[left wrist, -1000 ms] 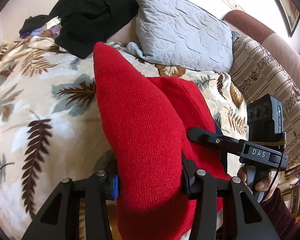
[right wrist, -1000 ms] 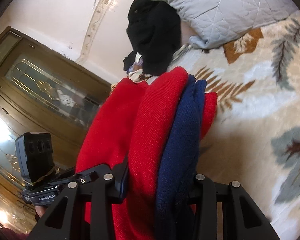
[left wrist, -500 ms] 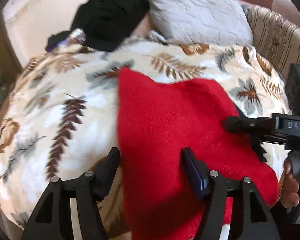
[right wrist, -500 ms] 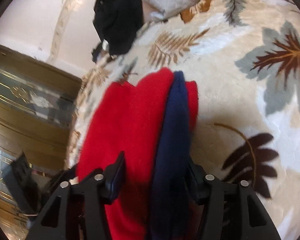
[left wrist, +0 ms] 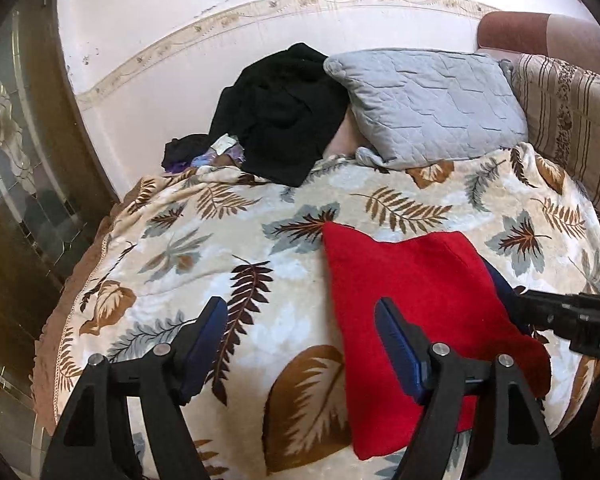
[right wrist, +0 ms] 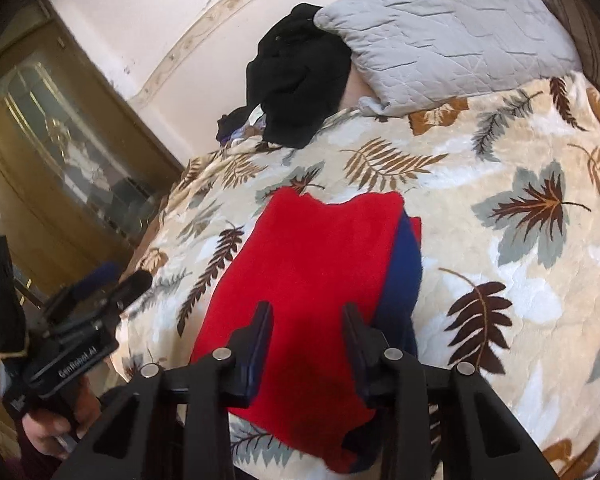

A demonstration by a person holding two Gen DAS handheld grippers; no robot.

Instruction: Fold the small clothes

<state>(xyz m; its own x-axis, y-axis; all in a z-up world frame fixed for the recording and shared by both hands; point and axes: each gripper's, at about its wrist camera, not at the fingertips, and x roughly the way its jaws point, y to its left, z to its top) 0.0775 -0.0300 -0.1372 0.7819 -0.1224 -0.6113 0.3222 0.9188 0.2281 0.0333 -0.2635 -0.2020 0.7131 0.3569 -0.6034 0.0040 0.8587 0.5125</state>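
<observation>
Both claws have let go of the red garment (left wrist: 416, 300), which a second ago I had pinched upright and which now lies folded flat on my leaf-print blanket (left wrist: 228, 248), a navy layer showing along its right edge. My left gripper (left wrist: 300, 344) is released and opening over bare blanket beside it. My right gripper (right wrist: 306, 332) hovers above the red cloth, jaws closing but pinching nothing.

I get bright, soft daylight across the cream leaf-patterned plush blanket (left wrist: 260, 248). Fisheye bending darkens every corner. The other black handheld gripper (right wrist: 100, 292) smears with motion blur at my right view's edge.
</observation>
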